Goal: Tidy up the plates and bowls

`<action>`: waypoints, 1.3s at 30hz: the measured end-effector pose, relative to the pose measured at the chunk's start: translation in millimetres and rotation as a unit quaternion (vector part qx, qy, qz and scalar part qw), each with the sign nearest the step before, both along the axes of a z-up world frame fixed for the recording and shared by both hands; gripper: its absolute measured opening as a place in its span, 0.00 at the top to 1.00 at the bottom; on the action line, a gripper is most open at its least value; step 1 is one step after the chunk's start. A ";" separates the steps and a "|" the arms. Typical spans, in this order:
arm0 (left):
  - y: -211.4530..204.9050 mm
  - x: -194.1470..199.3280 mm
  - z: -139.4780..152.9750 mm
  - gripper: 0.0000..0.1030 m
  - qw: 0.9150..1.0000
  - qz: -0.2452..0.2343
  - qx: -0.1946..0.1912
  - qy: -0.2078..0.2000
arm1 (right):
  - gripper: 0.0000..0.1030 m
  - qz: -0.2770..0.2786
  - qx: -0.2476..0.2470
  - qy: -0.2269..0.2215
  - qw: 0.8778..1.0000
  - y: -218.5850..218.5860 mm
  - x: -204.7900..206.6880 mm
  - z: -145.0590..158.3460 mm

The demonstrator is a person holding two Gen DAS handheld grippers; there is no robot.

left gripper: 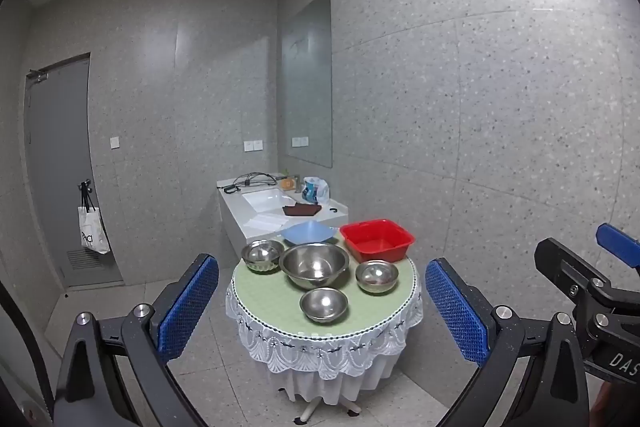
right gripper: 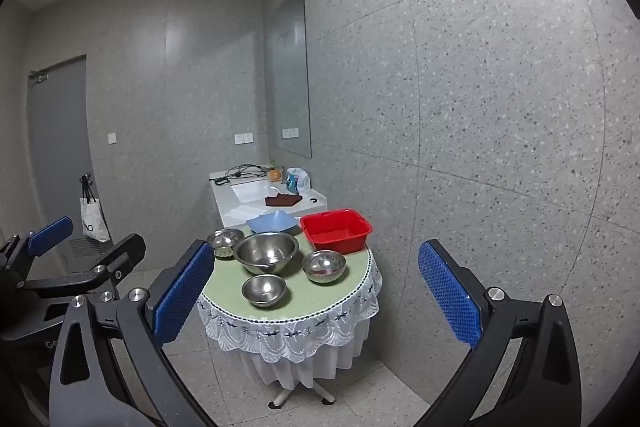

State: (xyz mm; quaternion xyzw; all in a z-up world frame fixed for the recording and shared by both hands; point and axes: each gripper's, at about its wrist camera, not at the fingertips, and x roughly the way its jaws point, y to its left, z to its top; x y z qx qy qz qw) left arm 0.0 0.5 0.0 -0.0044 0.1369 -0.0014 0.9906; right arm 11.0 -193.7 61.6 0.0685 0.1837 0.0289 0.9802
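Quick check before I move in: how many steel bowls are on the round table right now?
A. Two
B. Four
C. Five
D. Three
B: the left wrist view shows a large steel bowl in the middle, with small steel bowls at its left, right and front; the blue dish and red tub behind are plastic.

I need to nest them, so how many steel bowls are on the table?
4. A large bowl sits in the middle, one small bowl to its left, one to its right, and one at the near edge. None looks hidden, though stacked bowls can't be ruled out.
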 end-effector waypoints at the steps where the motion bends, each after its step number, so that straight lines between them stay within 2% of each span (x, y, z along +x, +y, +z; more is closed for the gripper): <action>1: 0.3 -0.2 0.0 0.01 1.000 0.000 -0.001 0.000 | 0.00 0.000 0.000 0.000 1.000 0.3 0.1 0.2; 8: 3.1 2.2 -2.1 0.01 1.000 0.003 0.001 0.001 | 0.00 -0.001 0.005 -0.001 1.000 -0.3 0.5 0.9; 15: 0.8 6.1 -5.6 0.01 1.000 0.008 0.003 0.002 | 0.00 0.000 0.003 -0.004 1.000 24.8 8.2 -1.7; 39: 5.9 3.9 -1.9 0.01 1.000 0.008 -0.001 -0.006 | 0.00 0.004 0.005 -0.012 1.000 14.1 9.4 3.6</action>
